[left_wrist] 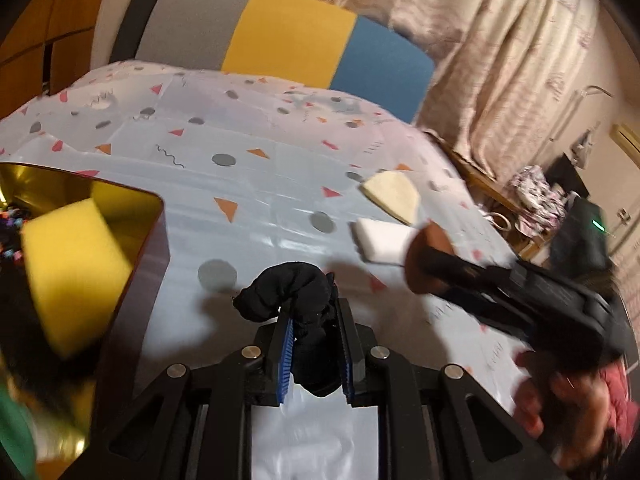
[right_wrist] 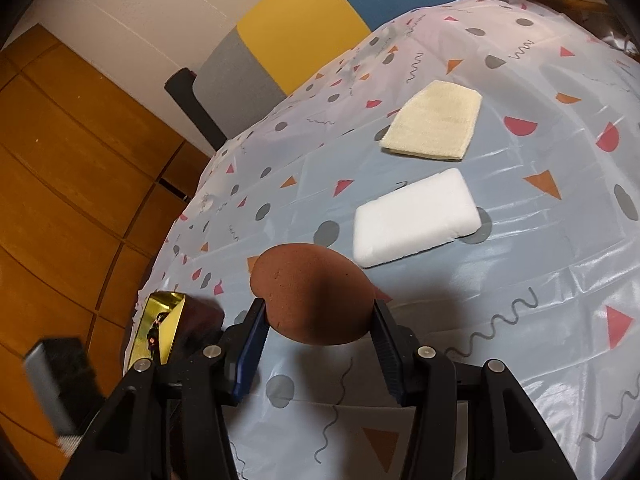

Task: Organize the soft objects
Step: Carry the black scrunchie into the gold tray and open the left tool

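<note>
My left gripper (left_wrist: 313, 312) is shut on a bunched black cloth (left_wrist: 296, 292) and holds it above the patterned tablecloth. My right gripper (right_wrist: 318, 312) is shut on a brown oval sponge (right_wrist: 312, 292), held above the table; it also shows in the left wrist view (left_wrist: 430, 256). A white rectangular sponge (right_wrist: 416, 216) and a cream flat sponge (right_wrist: 434, 120) lie on the table beyond the right gripper. A gold-lined box (left_wrist: 120, 200) at the left holds a yellow sponge (left_wrist: 68, 264).
The table wears a light blue cloth with triangles and dots (left_wrist: 240, 160). A grey, yellow and blue cushion (left_wrist: 288, 36) stands behind it. Curtains (left_wrist: 500, 60) hang at the right. Wooden panels (right_wrist: 60, 160) are at the left. The box shows in the right wrist view (right_wrist: 160, 324).
</note>
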`<state>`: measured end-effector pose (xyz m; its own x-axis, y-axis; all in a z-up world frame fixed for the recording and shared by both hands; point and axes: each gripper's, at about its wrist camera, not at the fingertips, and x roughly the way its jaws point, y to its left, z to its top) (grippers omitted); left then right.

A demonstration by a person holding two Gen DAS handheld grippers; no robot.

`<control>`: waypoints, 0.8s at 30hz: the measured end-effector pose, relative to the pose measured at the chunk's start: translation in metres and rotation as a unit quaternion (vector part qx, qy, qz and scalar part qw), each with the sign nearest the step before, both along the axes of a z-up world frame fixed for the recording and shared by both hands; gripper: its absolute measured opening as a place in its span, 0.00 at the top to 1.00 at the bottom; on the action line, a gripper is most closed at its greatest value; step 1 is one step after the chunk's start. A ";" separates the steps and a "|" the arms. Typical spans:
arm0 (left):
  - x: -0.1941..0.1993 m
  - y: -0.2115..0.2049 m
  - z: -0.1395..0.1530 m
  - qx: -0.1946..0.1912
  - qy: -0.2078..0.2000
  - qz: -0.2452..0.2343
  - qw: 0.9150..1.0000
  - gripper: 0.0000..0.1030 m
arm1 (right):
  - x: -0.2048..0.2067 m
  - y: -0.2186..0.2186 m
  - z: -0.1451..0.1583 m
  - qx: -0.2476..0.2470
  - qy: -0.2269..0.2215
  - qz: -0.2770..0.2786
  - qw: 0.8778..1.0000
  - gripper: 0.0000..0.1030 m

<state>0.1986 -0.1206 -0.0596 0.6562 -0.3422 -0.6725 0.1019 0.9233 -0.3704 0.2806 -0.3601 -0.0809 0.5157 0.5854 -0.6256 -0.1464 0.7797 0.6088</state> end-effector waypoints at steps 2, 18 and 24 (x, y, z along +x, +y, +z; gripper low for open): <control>-0.021 0.000 0.010 0.006 -0.016 -0.015 1.000 0.82 | -0.002 0.002 0.002 -0.001 -0.005 0.006 1.000 0.50; -0.117 0.104 0.053 0.010 -0.069 0.051 0.996 0.82 | -0.018 0.026 0.010 -0.014 -0.026 0.045 0.999 0.50; -0.131 0.173 0.047 0.010 -0.054 0.131 0.990 0.82 | -0.038 0.046 0.008 0.016 -0.022 0.068 0.997 0.50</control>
